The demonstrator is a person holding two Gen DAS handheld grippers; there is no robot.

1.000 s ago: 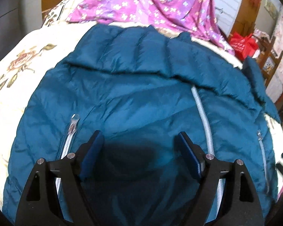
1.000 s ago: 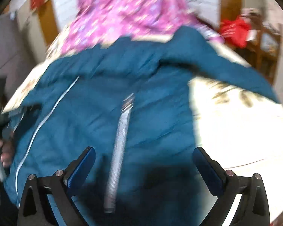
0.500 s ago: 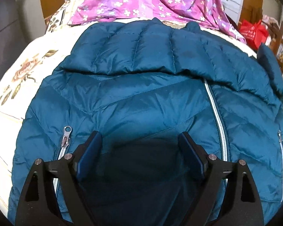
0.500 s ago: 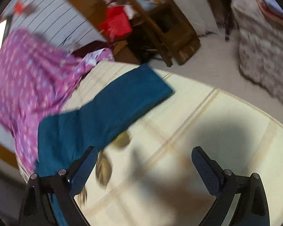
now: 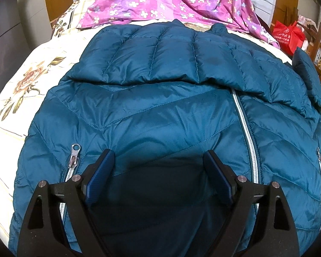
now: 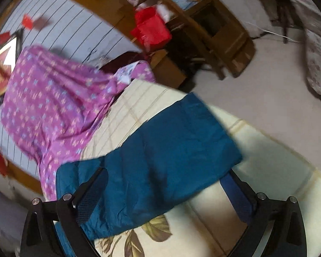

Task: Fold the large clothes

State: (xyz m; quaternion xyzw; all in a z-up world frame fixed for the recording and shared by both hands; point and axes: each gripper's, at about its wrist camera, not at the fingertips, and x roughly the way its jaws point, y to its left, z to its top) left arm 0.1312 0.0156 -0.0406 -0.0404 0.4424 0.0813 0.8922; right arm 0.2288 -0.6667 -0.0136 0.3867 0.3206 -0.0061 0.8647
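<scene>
Lying zipped and front-up on the bed [image 5: 27, 68], the teal jacket [image 5: 160, 111] awaits folding: left gripper [image 5: 159, 171] hovers wide open, empty, over its hem, while right gripper [image 6: 164, 184], also open, straddles the outstretched sleeve [image 6: 160, 150], apparently to fold it inward

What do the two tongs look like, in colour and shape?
Both the left tongs and the right tongs have matte black angular frames with triangular cut-outs and round silver screws. Their fingers carry dark blue textured pads. No cables, markings or sleeves show.
</scene>
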